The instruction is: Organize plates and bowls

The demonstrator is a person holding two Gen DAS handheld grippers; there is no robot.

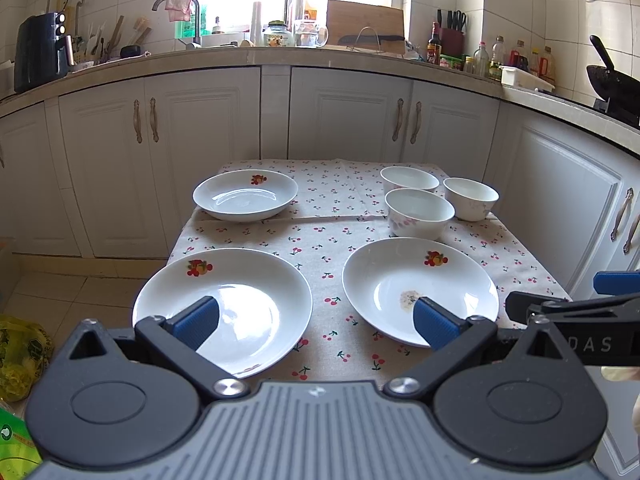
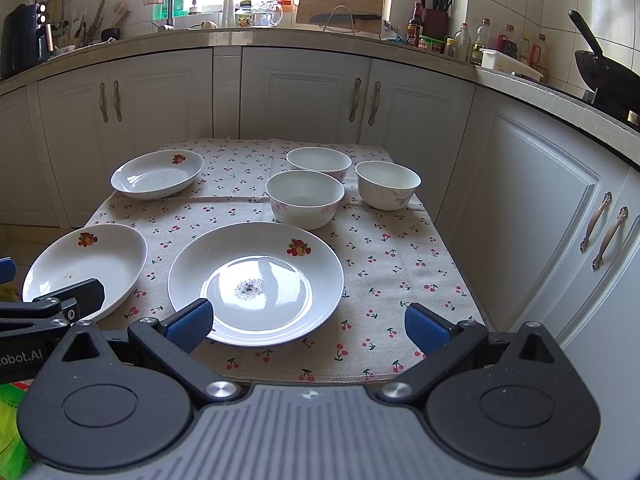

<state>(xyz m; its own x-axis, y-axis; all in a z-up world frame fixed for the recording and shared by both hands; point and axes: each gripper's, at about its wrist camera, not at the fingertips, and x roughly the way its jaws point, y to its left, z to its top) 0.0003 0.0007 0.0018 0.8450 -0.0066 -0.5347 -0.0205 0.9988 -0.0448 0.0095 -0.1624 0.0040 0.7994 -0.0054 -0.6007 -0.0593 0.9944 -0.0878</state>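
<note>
Three white deep plates with fruit prints lie on a cherry-print tablecloth: one near left (image 1: 256, 280) (image 2: 112, 256), one near right (image 1: 420, 276) (image 2: 256, 260), one far left (image 1: 245, 196) (image 2: 156, 174). Three white bowls (image 1: 420, 212) (image 2: 305, 198) cluster at the far right. My left gripper (image 1: 316, 322) is open, held above the table's near edge between the two near plates. My right gripper (image 2: 308, 322) is open too, hovering over the near rim of the near-right plate, which has a dark smudge in its middle. Nothing is held.
The small table (image 1: 336, 200) stands in front of white kitchen cabinets (image 1: 192, 152) under a cluttered counter. A wok (image 2: 604, 76) sits at the right. Green and yellow bags (image 1: 20, 360) lie on the floor at the left. Cabinets also close in on the right.
</note>
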